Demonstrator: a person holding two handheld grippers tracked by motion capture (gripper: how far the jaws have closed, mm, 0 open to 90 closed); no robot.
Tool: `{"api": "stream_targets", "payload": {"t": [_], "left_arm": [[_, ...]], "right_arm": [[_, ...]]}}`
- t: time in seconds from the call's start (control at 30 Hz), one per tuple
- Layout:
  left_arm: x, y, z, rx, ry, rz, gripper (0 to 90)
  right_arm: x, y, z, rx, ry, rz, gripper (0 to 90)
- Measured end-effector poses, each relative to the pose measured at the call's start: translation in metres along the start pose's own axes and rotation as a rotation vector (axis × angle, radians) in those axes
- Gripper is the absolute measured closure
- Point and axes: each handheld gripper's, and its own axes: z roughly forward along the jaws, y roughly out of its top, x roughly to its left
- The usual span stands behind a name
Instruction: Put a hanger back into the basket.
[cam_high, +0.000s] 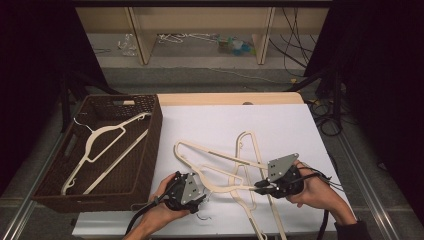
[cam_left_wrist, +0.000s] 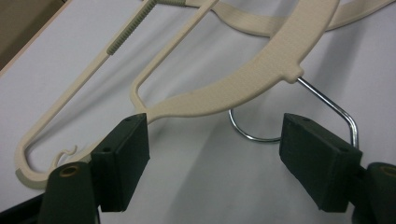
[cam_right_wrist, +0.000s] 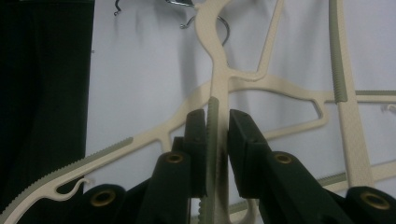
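Two grippers at a cream hanger over the white table.

Right gripper (cam_high: 259, 186) clamped on the ribbed arm of the hanger (cam_high: 220, 176), pads pinching it from both sides, at the near right of the white table (cam_high: 280, 125). Left gripper (cam_high: 202, 196) at near centre-left, jaws spread wide, nothing between the pads; hanger neck and metal hook (cam_left_wrist: 327, 105) just beyond the tips. Second hanger (cam_high: 250, 170) lying crossed beneath the first. Further left, brown wicker basket (cam_high: 150, 145) holding another hanger (cam_high: 102, 150).
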Motion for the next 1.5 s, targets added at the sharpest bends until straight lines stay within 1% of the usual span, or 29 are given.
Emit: {"api": "stream_targets", "payload": {"t": [0.1,0.17,0.2,0.33,0.37,0.4,0.47,0.5,0.57,0.6,0.63,0.67,0.7,0.77,0.8,0.83,0.87,0.9,0.93,0.97,1.0,1.03,1.17,1.23,1.27,1.3,1.37,1.4,1.5], "left_arm": [[0.000,0.002,0.002,0.005,0.007,0.025,25.3],[0.000,0.002,0.004,-0.001,0.013,0.017,25.6],[0.001,0.003,0.005,0.004,0.015,0.026,26.1],[0.004,0.007,0.007,-0.014,0.028,0.050,28.6],[0.004,0.010,0.006,-0.013,0.028,0.083,29.3],[0.004,0.010,0.006,-0.013,0.028,0.083,30.2],[0.004,0.013,0.007,-0.037,0.016,0.131,31.6],[0.004,0.013,0.007,-0.037,0.016,0.131,32.5],[0.005,0.015,0.007,-0.047,0.001,0.150,34.8],[0.004,0.016,0.006,-0.058,-0.006,0.155,35.6],[0.005,0.017,0.006,-0.079,-0.028,0.162,35.6],[0.005,0.018,0.005,-0.086,-0.037,0.180,35.9],[0.006,0.019,0.005,-0.077,-0.040,0.206,37.1],[0.006,0.021,0.005,-0.086,-0.043,0.229,39.8],[0.006,0.021,0.005,-0.087,-0.060,0.236,43.6],[0.005,0.022,0.005,-0.092,-0.066,0.254,43.6],[0.005,0.023,0.004,-0.088,-0.074,0.285,45.5],[0.005,0.024,0.003,-0.088,-0.087,0.296,49.5],[0.005,0.025,0.003,-0.091,-0.094,0.319,52.2],[0.005,0.027,0.002,-0.097,-0.133,0.344,59.6],[0.005,0.027,0.002,-0.097,-0.133,0.344,61.2],[0.005,0.028,0.001,-0.104,-0.123,0.365,62.9],[0.007,0.034,-0.002,-0.103,-0.150,0.449,68.2],[0.006,0.037,-0.004,-0.110,-0.148,0.479,69.3],[0.005,0.040,-0.006,-0.115,-0.151,0.495,72.6],[0.005,0.040,-0.006,-0.115,-0.151,0.495,73.1],[0.004,0.043,-0.007,-0.131,-0.134,0.506,75.5],[0.004,0.045,-0.008,-0.136,-0.132,0.512,75.5],[0.005,0.050,-0.011,-0.163,-0.100,0.525,80.3]], "right_arm": [[0.001,0.000,-0.001,0.001,0.009,-0.004,78.2],[0.002,0.001,-0.001,0.001,0.013,-0.004,78.1],[0.002,0.001,-0.001,0.001,0.015,-0.005,78.1],[0.002,0.001,-0.001,-0.003,0.022,-0.012,77.9],[0.002,0.001,-0.001,-0.009,0.029,-0.010,77.8],[0.002,0.001,-0.001,-0.009,0.029,-0.010,77.8],[0.001,0.000,-0.002,-0.012,0.030,-0.015,77.9],[0.001,0.000,-0.002,-0.012,0.030,-0.015,77.9],[0.001,-0.001,-0.002,-0.016,0.031,-0.006,78.0],[0.001,-0.002,-0.002,-0.018,0.033,-0.007,78.0],[0.001,-0.002,-0.002,-0.018,0.033,-0.007,78.0],[0.001,-0.002,-0.002,-0.021,0.041,-0.007,78.0],[0.001,-0.003,-0.001,-0.020,0.045,-0.008,78.0],[0.000,-0.004,-0.001,-0.028,0.046,-0.004,78.0],[-0.001,-0.006,-0.002,-0.031,0.047,-0.002,78.0],[-0.001,-0.006,-0.002,-0.031,0.047,-0.002,78.0],[-0.001,-0.006,-0.002,-0.033,0.050,-0.002,78.0],[-0.002,-0.007,-0.003,-0.038,0.051,-0.003,78.1],[-0.002,-0.008,-0.003,-0.038,0.052,-0.001,78.1],[-0.002,-0.009,-0.003,-0.039,0.053,0.000,78.2],[-0.002,-0.009,-0.003,-0.039,0.053,0.000,78.2],[-0.003,-0.011,-0.004,-0.043,0.059,0.000,78.2],[-0.004,-0.015,-0.003,-0.047,0.070,0.015,78.2],[-0.004,-0.016,-0.002,-0.042,0.072,0.021,78.5],[-0.005,-0.018,-0.002,-0.058,0.075,0.027,77.8],[-0.005,-0.018,-0.002,-0.061,0.076,0.031,76.3],[-0.005,-0.018,-0.003,-0.067,0.070,0.057,70.0],[-0.005,-0.018,-0.003,-0.067,0.070,0.057,70.0],[-0.005,-0.017,-0.008,-0.081,0.044,0.084,60.1]]}}
